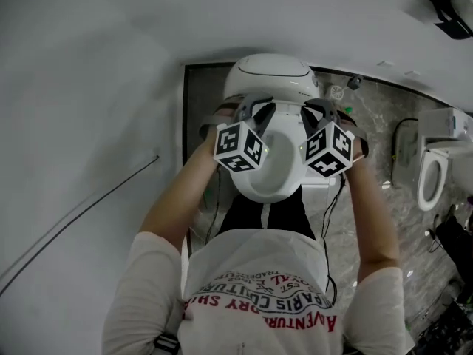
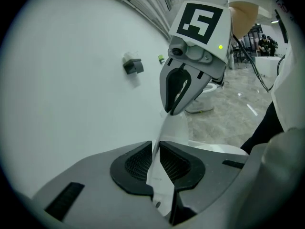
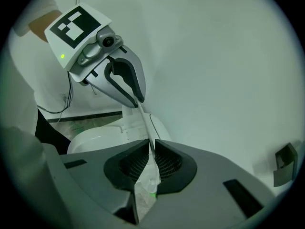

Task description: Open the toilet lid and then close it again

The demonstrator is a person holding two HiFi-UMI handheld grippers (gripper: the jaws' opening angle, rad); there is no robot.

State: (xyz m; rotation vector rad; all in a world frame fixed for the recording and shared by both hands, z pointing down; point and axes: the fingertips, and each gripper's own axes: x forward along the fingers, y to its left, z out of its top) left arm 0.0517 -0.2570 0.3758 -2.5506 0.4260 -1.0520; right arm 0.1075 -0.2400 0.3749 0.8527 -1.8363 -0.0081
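Both clenched on toilet lid (image 1: 270, 177) edge, left claw (image 2: 156, 151) one side, right claw (image 3: 152, 152) opposite

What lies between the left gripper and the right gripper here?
The toilet lid: its thin rim runs from the left gripper to the right gripper, both shut on it. Each gripper view shows this.

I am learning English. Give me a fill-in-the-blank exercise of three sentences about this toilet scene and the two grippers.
1. The left gripper and the right gripper are both shut on the edge of the toilet ____.
2. In the head view, a second toilet stands near the ____ edge.
3. The person's printed shirt is mostly ____.
Missing words: lid; right; white.
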